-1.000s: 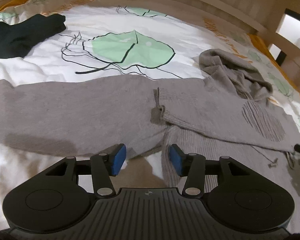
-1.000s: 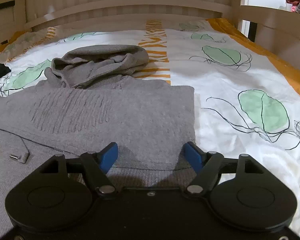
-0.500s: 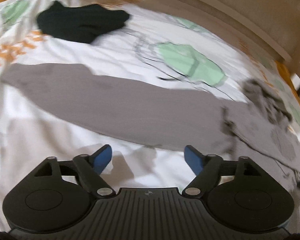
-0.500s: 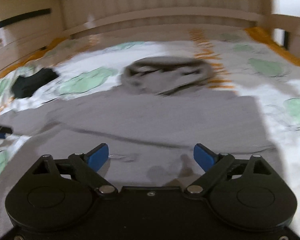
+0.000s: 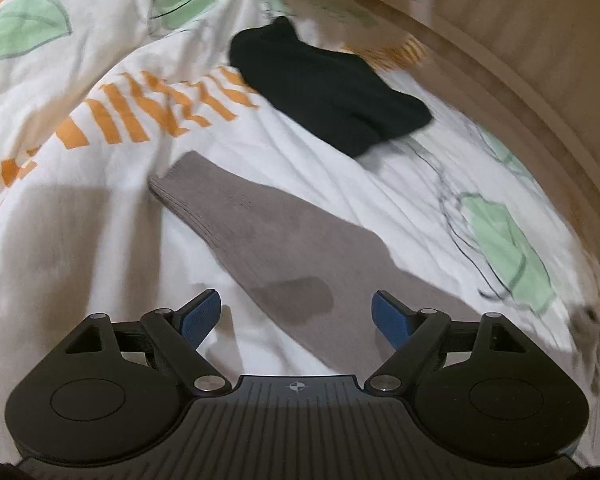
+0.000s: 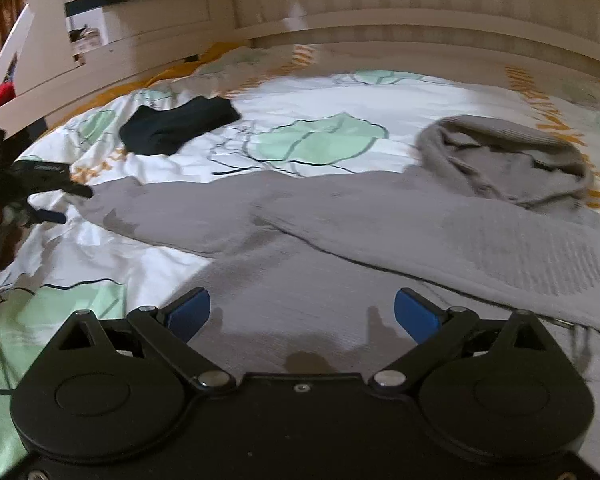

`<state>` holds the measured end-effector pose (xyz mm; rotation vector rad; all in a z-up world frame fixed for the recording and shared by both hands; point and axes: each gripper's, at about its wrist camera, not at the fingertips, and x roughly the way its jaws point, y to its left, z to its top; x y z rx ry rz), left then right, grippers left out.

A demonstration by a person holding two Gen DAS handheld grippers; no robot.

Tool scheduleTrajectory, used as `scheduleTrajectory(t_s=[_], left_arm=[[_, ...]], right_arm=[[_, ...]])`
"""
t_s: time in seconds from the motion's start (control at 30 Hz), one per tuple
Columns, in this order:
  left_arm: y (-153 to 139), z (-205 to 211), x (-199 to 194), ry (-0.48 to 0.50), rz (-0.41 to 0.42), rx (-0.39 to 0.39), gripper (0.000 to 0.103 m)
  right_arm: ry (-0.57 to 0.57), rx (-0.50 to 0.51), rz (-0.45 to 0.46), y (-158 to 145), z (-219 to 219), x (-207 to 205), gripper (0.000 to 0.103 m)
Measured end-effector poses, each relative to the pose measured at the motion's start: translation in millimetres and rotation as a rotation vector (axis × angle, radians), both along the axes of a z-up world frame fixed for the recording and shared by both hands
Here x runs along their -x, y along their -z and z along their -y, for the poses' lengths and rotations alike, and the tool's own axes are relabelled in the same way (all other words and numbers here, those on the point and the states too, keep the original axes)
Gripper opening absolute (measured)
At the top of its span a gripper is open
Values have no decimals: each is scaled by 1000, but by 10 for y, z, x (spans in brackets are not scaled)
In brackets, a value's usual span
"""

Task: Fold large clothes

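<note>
**Both grippers spread above the grey hoodie on the bed**

In the left wrist view, the left gripper [image 5: 296,314] stood with its blue pads wide apart; its jaws had just been opening, and nothing was pinched between them. Below and ahead of it, one long sleeve of the grey hoodie [image 5: 268,232] lay flat across the bed, its ribbed cuff [image 5: 176,188] pointing toward the upper left. The sleeve ran diagonally under the gap between the pads, with the gripper's shadow falling on it. Beyond the cuff, a black garment [image 5: 328,92] lay crumpled on the white duvet [image 5: 80,240], which carried green leaf prints and orange lettering. A pale wooden bed frame [image 5: 540,92] curved along the right side. The picture was somewhat blurred.

In the right wrist view, the right gripper [image 6: 302,314] was likewise spread wide, its jaws having just been opening, and it held nothing. It hung over the hoodie's body, which lay flat on the duvet, its hood [image 6: 508,156] bunched at the upper right. One sleeve was folded across the chest; the other stretched left toward the left gripper, dark and partly seen at the picture's edge. The black garment lay farther back, near the bed frame.
</note>
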<state>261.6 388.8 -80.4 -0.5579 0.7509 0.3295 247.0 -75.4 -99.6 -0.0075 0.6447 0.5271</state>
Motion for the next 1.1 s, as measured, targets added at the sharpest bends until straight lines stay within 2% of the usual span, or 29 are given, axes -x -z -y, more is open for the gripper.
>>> scheduleTrajectory(t_s=[0.17,0.23,0.27,0.3,0.33,0.4,0.57,0.8,0.97,1.1], left_arm=[[175,-227,-115,-52,44,81,80],[183,-286,-126,-71,76,109,76],[186,-318,-122,-85,96,130,50],[194,-348,-121,-98,101,151,4],[207,-368,-128,-113,92,179,8],[184,-370,-96,-132,113,213,7],[-158,-201,-91,-86,163,176,7],[-961,373,-307,108,257,93,7],[-1476,1090,-513,264,321,60,7],[-1775,1739,-656,386,362,38,7]], right_arm=[[-27,13,-11,13,-123,-19,99],[-30,15,-17,21,-141,-37,99],[-31,16,-21,27,-145,-45,99],[-31,15,-24,29,-147,-47,99],[-32,15,-26,36,-151,-53,99],[-32,14,-33,44,-133,-56,99],[-14,0,-55,46,-24,-61,99],[20,-12,-65,14,189,13,99],[52,-34,-70,-23,383,100,99],[77,-49,-62,-63,578,182,99]])
